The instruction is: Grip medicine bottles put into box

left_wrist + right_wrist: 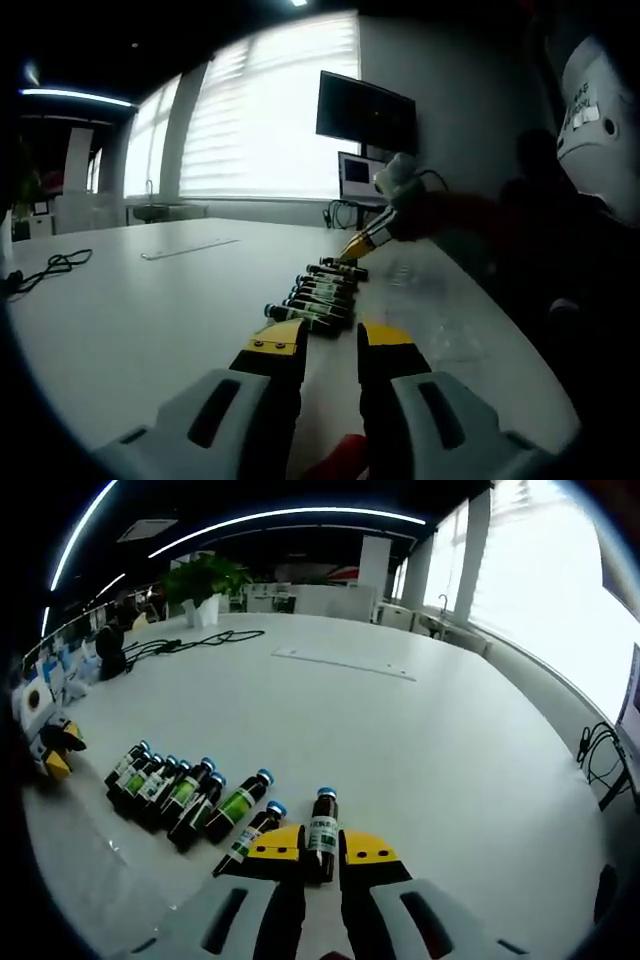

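Bottles [175, 792] lie in a row on the white table [400, 740], caps pointing far, and the grip step is in hand. In the right gripper view, the right gripper [322, 852] has its yellow-tipped jaws narrow around the end bottle [321, 835] at the right of the row; the jaws sit on either side of it and look to be touching, though a firm clamp can't be confirmed. The neighbour bottle [252, 834] lies just beside the left jaw. In the left gripper view, the left gripper [331, 340] hangs near the close end of the row, jaws parted and holding nothing. A clear box [445, 320] seems to lie right of the row, faint and hard to make out. Next move, by my judgement: lift the end bottle clear without nudging its neighbour, then carry it over to that box.
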Demonstrator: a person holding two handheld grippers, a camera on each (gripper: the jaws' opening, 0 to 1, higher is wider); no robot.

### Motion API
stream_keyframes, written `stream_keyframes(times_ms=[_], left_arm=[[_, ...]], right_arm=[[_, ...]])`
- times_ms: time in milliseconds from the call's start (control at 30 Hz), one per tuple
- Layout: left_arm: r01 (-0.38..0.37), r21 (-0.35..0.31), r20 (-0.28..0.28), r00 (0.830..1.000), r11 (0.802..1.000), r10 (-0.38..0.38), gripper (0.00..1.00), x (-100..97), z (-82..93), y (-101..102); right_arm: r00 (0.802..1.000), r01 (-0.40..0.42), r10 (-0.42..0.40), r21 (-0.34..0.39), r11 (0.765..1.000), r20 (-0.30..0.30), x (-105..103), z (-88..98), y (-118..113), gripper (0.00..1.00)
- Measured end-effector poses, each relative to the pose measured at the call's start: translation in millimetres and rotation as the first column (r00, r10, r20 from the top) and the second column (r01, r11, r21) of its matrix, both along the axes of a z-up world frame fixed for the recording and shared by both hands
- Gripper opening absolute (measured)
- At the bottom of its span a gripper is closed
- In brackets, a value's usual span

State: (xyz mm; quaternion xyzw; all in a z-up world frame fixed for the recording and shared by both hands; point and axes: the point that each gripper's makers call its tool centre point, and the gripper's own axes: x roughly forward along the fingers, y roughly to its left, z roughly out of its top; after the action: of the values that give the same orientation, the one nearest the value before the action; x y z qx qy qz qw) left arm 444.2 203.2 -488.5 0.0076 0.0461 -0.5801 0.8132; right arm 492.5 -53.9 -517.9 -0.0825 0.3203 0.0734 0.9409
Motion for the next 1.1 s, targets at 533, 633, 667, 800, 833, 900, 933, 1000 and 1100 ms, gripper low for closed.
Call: stream_keyframes(times_ms=[533,633,667,800,833,900,933,1000,1100], left_arm=[[0.007,0.011,0.001,1.0,1.0,-0.007,0.14,-1.7,-1.6,-0.4],[0.006,0.012,0.002,1.0,1.0,-0.006,0.14,-1.6,-1.6,-0.6],[0.006,0.013,0.002,1.0,1.0,-0.007,0.14,-1.6,-1.7,-0.6],[0.009,0.013,0.003,1.0,1.0,-0.009,0.14,-2.5,-1.5,-1.0],[0.01,0.012,0.003,1.0,1.0,-0.01,0.14,-2.6,-1.4,-1.0],[0.01,0.014,0.003,1.0,1.0,-0.01,0.14,-2.8,-1.6,-1.0],[0.011,0.013,0.003,1.0,1.0,-0.011,0.14,-3.0,-1.6,-1.2],[0.014,0.016,0.005,1.0,1.0,-0.014,0.14,-3.6,-1.9,-1.5],[0.016,0.017,0.007,1.0,1.0,-0.017,0.14,-4.2,-2.0,-1.6]], right_arm=[[0.997,0.016,-0.015,0.012,1.0,-0.076,7.0,-14.5,-2.6,0.08],[0.995,0.027,-0.024,0.024,0.999,-0.094,6.5,-14.6,-2.7,0.08],[0.995,0.026,-0.023,0.025,0.999,-0.099,6.0,-14.6,-2.4,0.08],[0.993,0.047,-0.042,0.038,0.998,-0.111,4.7,-15.0,-2.4,0.07],[0.993,0.049,-0.045,0.038,0.998,-0.111,4.3,-15.0,-2.4,0.07],[0.993,0.05,-0.046,0.033,0.998,-0.11,3.5,-14.9,-2.5,0.07],[0.993,0.049,-0.045,0.032,0.998,-0.109,3.4,-15.0,-2.6,0.07],[0.993,0.041,-0.036,0.04,0.998,-0.111,2.9,-15.1,-1.0,0.07],[0.993,0.033,-0.027,0.055,0.998,-0.114,2.0,-14.9,2.2,0.07]])
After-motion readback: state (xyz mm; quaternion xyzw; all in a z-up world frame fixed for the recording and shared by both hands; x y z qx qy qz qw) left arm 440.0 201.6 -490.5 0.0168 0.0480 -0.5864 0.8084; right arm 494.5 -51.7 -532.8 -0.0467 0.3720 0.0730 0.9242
